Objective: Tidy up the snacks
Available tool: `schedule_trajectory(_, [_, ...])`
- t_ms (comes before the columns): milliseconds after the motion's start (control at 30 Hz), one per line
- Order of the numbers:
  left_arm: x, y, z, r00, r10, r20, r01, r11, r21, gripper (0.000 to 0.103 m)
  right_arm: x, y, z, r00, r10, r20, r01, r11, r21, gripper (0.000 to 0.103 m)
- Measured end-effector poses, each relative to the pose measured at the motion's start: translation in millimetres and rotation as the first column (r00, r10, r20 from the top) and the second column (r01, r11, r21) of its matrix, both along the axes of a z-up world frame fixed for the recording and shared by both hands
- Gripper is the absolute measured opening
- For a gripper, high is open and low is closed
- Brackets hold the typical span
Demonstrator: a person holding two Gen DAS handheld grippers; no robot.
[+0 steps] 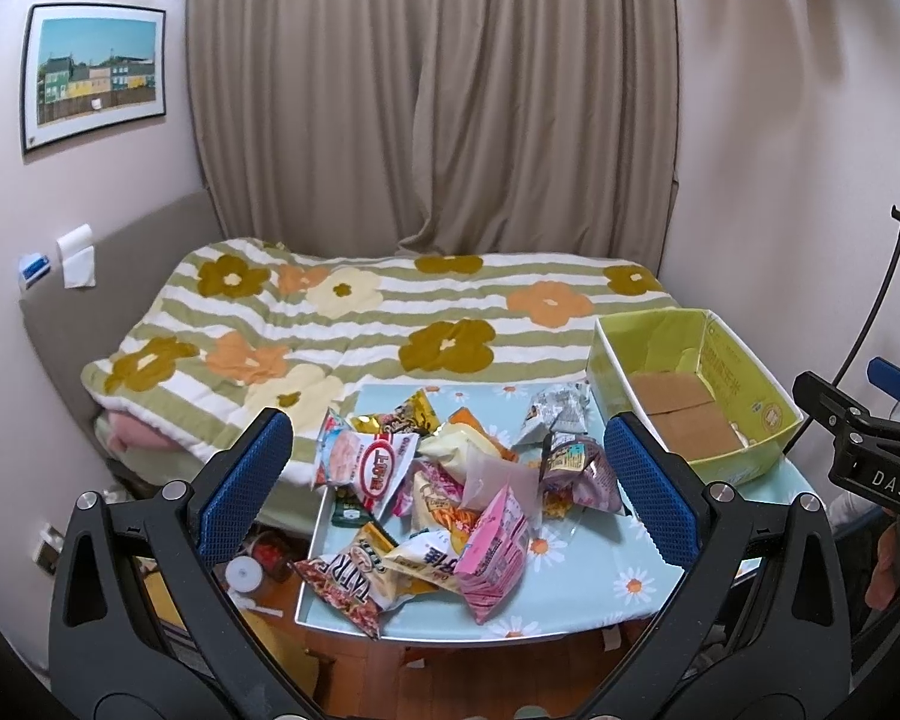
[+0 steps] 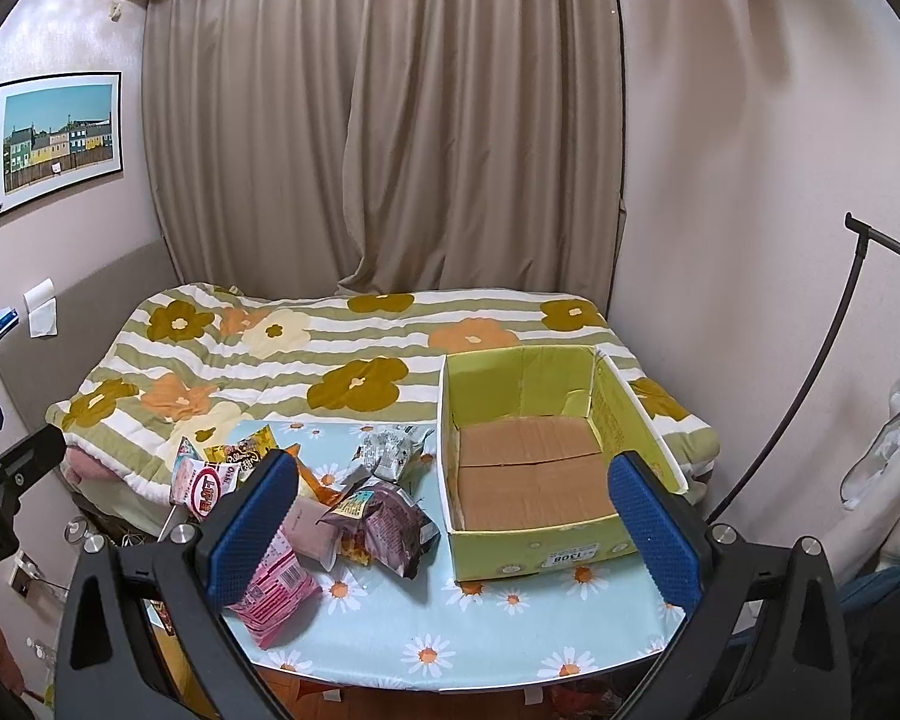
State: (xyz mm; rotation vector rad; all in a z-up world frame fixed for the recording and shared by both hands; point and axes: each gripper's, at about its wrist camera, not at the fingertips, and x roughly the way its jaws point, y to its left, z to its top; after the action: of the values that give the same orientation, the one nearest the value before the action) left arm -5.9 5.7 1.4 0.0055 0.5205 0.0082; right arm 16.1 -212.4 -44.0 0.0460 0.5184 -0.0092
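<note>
Both my jaws gape empty; the snack pile (image 1: 450,492) lies ahead of my left gripper (image 1: 450,480), box (image 2: 540,462) rightward.

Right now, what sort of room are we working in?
Most likely a bedroom: a bed with a flowered quilt sits behind the small daisy-print table, closed curtains hang beyond it, and a framed picture is on the wall.

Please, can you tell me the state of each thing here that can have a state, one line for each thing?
Left gripper: open, holding nothing.
Right gripper: open, holding nothing.
Cardboard box: open on top, no snacks inside.
Snack packets: loose pile on the table, none in the box.
Pink packet: lying on the pile's near side.
Curtains: drawn shut.
Table: covered with a daisy cloth.
</note>
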Motion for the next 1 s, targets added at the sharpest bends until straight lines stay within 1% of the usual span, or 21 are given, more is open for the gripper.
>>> schedule_trajectory(1000, [9.3,-1.9,0.2,1.000,-0.004,-0.003,0.004,1.000,0.001,0.103,2.3,-0.9,1.8,1.000,0.001,-0.004,-0.001,1.000,0.002,0.103])
